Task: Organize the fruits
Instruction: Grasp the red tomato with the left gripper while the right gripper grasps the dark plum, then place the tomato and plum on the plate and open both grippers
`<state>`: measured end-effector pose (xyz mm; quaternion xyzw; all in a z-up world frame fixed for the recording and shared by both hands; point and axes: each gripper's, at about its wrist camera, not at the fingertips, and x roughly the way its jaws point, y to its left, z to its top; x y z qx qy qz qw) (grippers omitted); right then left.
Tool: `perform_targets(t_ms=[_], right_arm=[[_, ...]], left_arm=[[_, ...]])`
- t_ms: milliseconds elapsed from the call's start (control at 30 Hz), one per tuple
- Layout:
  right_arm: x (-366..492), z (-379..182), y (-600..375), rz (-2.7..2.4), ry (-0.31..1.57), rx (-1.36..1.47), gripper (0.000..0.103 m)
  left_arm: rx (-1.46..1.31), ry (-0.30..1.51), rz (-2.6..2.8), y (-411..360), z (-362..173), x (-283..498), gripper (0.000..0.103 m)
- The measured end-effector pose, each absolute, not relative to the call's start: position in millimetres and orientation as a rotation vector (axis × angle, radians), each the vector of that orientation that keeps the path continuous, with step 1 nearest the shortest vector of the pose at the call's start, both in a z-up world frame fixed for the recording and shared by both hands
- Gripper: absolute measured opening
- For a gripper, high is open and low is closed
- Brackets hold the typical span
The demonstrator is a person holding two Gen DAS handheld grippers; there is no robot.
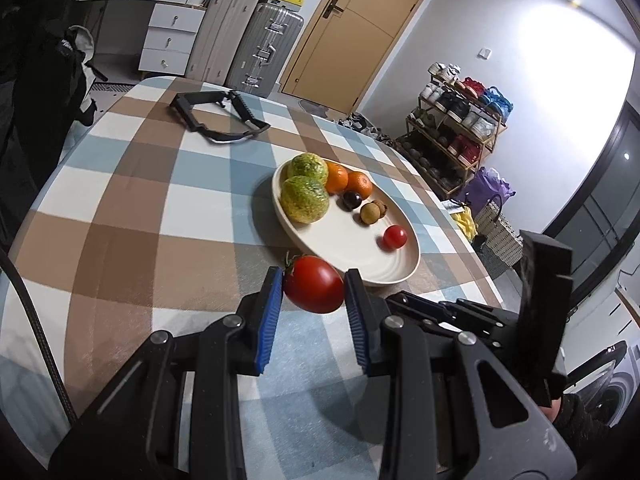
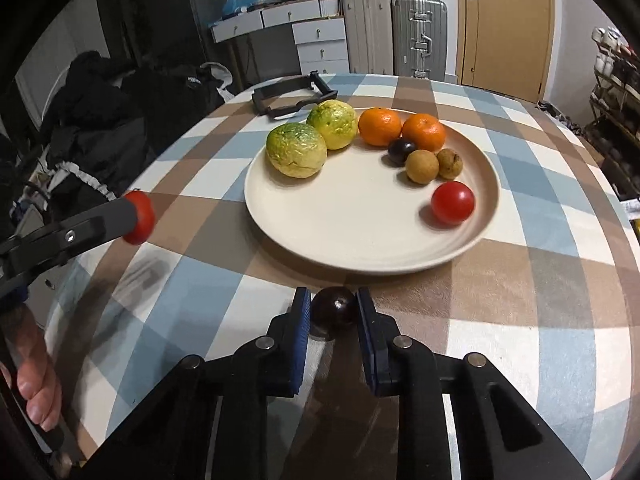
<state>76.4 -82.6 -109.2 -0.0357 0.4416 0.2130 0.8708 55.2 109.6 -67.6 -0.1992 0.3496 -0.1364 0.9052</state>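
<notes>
We are midway through gathering the fruit onto the plate (image 2: pixel 360 248), which sits toward the middle of the checked tabletop (image 2: pixel 520 320), its near rim just beyond both tools. On its far side lie two green-yellow citrus fruits (image 2: pixel 295 149), two oranges (image 2: pixel 380 126), a dark plum (image 2: pixel 401 151), two brown longans (image 2: pixel 422 166), and nearer the right rim a small red tomato (image 2: pixel 453 202); the near half of the plate is bare. Our left gripper (image 1: pixel 314 292) holds the large tomato (image 1: pixel 314 284) between its blue pads (image 1: pixel 269 320), both pads pressed against its sides, just short of the plate's near rim; whether it is lifted off the cloth we cannot tell for sure, though from the right wrist view it appears raised above the tabletop's left edge. Our right gripper (image 2: pixel 334 312) is closed on a second dark plum (image 2: pixel 334 307), pinched at the fingertips, just before the plate's near rim. We judge the step in hand to be carrying both fruits in; the next move calls for bringing each over the rim and lowering it beside its like, the tomato by the small one and the plum by the other, then easing the jaws apart gently, since round fruit may roll.
</notes>
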Motion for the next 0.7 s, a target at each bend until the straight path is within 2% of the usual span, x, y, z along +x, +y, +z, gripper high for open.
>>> perform_targets(t_ms=[367,700], right_arm=[[80.5,-76.4,-135.9,0.455,0.846,0.063,0.023],[141.6,-30.0,-166.8,0.486,0.811,0.128,0.023]], left_arm=[[-0.346,0.725,-0.284,66.5,-56.1,101.8,0.028],[-0.314,0.745,-0.282,23.4,-53.1,167.6,0.028]])
